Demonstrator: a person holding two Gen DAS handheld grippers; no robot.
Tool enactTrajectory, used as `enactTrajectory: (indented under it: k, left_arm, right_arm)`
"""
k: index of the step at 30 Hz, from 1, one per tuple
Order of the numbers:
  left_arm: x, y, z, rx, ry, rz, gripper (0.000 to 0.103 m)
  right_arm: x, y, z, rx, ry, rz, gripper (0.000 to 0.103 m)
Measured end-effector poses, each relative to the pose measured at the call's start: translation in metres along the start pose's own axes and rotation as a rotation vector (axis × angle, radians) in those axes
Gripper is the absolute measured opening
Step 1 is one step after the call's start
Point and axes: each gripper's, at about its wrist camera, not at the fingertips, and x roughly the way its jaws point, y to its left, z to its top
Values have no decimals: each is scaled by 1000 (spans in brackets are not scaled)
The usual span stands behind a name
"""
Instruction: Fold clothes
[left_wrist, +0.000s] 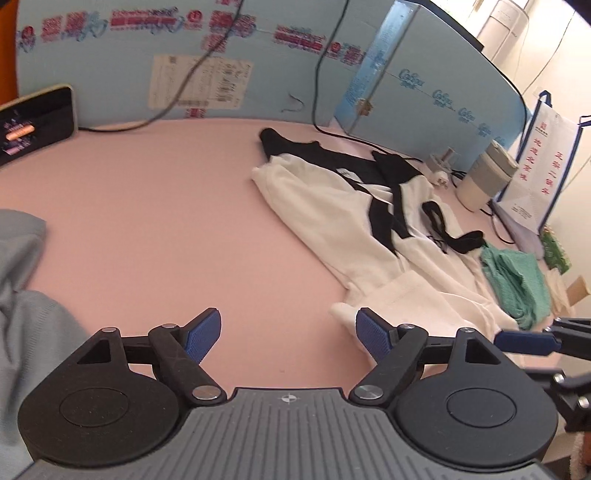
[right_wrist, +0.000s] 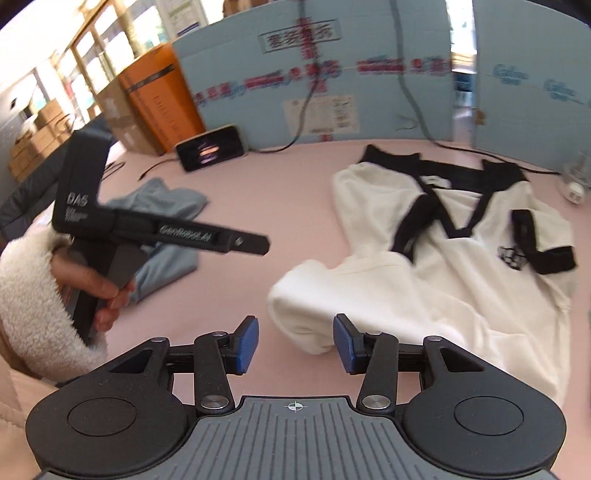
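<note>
Table: a pink surface (left_wrist: 155, 221) walled at the back by pale blue printed boards (right_wrist: 388, 92).
Shirt: a white top with black collar and cuffs (right_wrist: 461, 266) lies rumpled and unfolded, filling the 1 to 4 o'clock part of the right wrist view, its rolled hem nearest the camera.
Right gripper (right_wrist: 295, 341): jaws stand partly apart, nothing between the blue pads; the hem's white roll sits just beyond them, seemingly untouched, though motion blur makes that hard to judge.
Left gripper (left_wrist: 288, 334): jaws spread wide over bare pink table, holding nothing; a white fold lies just beside the pad at 3 o'clock.
Left hand (right_wrist: 92, 291): seen at 9 o'clock from the right wrist, in a fleecy white cuff, gripping the black handle.
Other clothes: a grey-blue garment (right_wrist: 166, 229) at 10 o'clock, a green cloth (left_wrist: 517, 280) past the shirt.
Phone (right_wrist: 212, 151): propped against the boards, screen lit.
</note>
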Motion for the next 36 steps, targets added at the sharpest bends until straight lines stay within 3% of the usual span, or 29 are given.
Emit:
enactTrajectory:
  k: [4, 7, 9, 13, 14, 17, 18, 22, 28, 29, 32, 36]
  left_arm:
    - [11, -22, -11, -6, 58, -119, 80]
    - [16, -35, -18, 16, 81, -152, 80]
    - [19, -40, -20, 29, 80, -167, 79]
    - [21, -46, -20, 36, 53, -177, 76]
    - [21, -46, -20, 38, 45, -180, 70]
    - [18, -47, -20, 32, 6, -195, 22]
    - [17, -46, -20, 27, -5, -202, 17]
    - [9, -46, -21, 10, -37, -227, 12]
    - [-11, -49, -12, -6, -94, -411, 11]
    - [-15, -50, -10, 4, -102, -443, 11]
    - [-20, -52, -7, 47, -92, -511, 11]
    - [-28, -50, -6, 105, -14, -627, 11]
  right_arm:
    - [-21, -38, -20, 105, 6, -155, 45]
    - [-34, -50, -46, 117, 76, -243, 45]
    - [-40, -52, -63, 135, 140, -253, 45]
    - [-46, -52, -84, 193, 179, -256, 45]
    - [-45, -52, -87, 205, 176, -254, 45]
    - [-42, -49, -92, 210, 182, -266, 45]
    - [-40, -48, -94, 208, 184, -271, 45]
    - [-27, -40, -93, 153, 179, -338, 45]
    - [0, -26, -90, 22, 199, -389, 45]
    - [3, -25, -91, 8, 212, -401, 42]
    - [5, -28, -96, -12, 224, -440, 14]
    - [-15, -39, -96, -5, 213, -522, 9]
